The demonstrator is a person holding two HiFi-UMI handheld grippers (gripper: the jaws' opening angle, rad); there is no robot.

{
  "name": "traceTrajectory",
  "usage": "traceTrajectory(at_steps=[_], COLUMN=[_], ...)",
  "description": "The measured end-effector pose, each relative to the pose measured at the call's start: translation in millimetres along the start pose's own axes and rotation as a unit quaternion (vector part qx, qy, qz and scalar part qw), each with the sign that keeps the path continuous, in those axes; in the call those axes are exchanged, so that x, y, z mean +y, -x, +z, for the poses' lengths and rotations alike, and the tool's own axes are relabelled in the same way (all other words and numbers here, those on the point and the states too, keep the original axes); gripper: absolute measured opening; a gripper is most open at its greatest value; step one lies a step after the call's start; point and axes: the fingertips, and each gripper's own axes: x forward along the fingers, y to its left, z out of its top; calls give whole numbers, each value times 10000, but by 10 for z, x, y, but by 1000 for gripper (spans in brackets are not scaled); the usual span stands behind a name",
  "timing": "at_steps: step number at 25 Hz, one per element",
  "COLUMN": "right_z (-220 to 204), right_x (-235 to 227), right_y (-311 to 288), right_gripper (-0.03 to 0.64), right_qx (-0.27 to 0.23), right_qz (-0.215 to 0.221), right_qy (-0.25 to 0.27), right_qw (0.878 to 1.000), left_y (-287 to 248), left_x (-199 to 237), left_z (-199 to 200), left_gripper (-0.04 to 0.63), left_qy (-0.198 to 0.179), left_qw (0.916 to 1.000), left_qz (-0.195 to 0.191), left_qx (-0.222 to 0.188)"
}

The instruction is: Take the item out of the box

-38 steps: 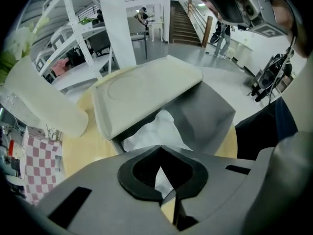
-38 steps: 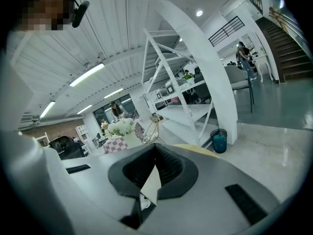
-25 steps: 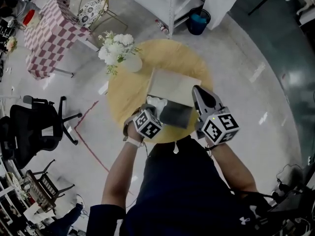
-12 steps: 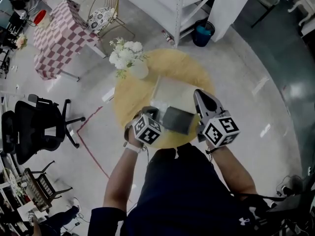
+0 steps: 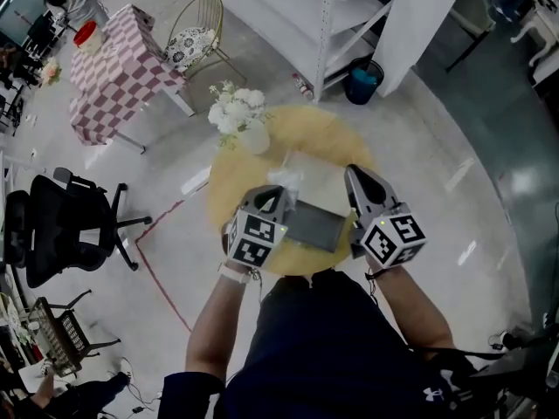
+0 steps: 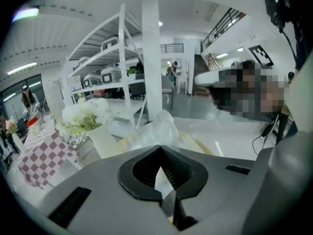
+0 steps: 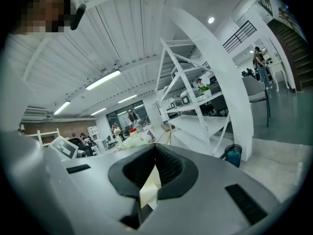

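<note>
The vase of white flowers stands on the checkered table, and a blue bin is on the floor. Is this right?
No. The head view shows the vase on the round yellow table instead. The blue bin is on the floor.

You're in a big open industrial hall, part warehouse and part office, dressed with a few home props. In the head view, polished concrete floor (image 5: 454,147) spreads all round. Tall white metal shelving (image 5: 297,7) stands at the top and a black office chair (image 5: 61,225) at the left edge. A checkered table (image 5: 122,77) and gold wire chair (image 5: 196,29) sit at upper left. The right gripper view shows strip lights (image 7: 102,80) at centre left. The left gripper view shows a mezzanine railing (image 6: 222,26) at upper right.
</note>
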Motion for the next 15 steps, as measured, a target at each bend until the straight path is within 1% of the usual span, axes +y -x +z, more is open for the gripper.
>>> traceTrajectory(at_steps=[4, 8, 11, 15], right_z=[123, 227, 323, 470], right_x=[105, 221, 316, 428], right_y=[-34, -56, -66, -68], right_gripper=[8, 8, 8, 8], right_qx=[-76, -144, -211, -319], right_qz=[103, 178, 257, 355], right_qy=[79, 260, 406, 538], right_qw=[9999, 9994, 9986, 9974], left_y=[196, 392, 540, 715], left_x=[72, 139, 178, 247], left_z=[313, 549, 740, 956], left_gripper=[17, 17, 17, 17], left_qy=[285, 328, 381, 561], left_qw=[9980, 9943, 9902, 9824], left_qz=[62, 229, 316, 427], left_qx=[-565, -988, -1306, -1727])
